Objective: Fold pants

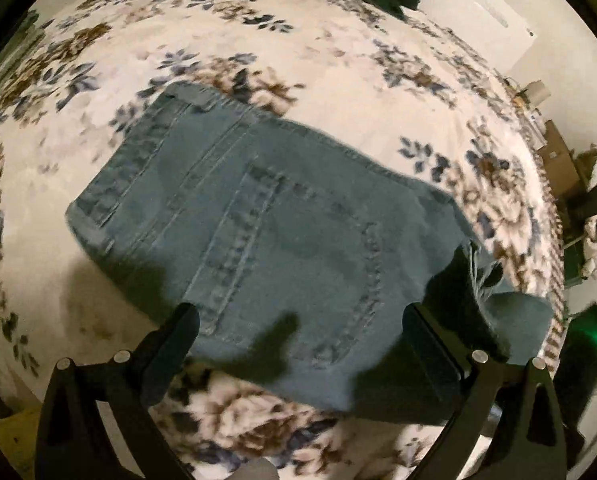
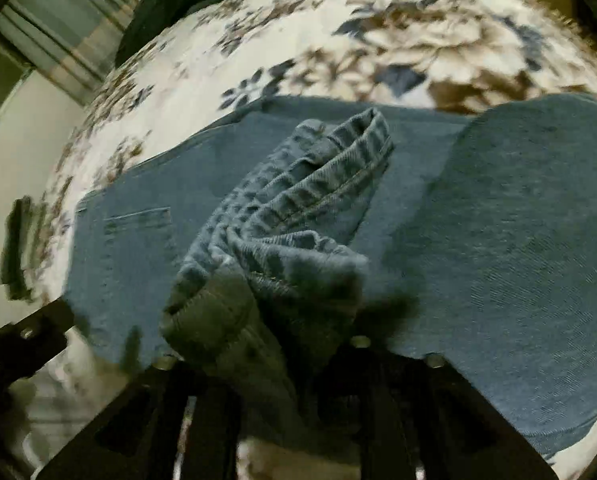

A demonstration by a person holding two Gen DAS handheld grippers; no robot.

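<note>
Left wrist view: the pants (image 1: pixel 266 216), blue denim with a stitched back pocket showing, lie flat on a floral bedspread (image 1: pixel 338 60), just ahead of the left gripper (image 1: pixel 298 320), whose fingers are spread wide with nothing between them.

Right wrist view: bunched hems of the pants (image 2: pixel 298 208) rise straight ahead of the right gripper (image 2: pixel 266 364), which is clamped onto the cloth.

No legible text, label, brand mark, number or sign appears in either wrist view; neither the pants (image 1: pixel 282 216) nor the bedspread (image 1: pixel 338 72) bears readable lettering.
</note>
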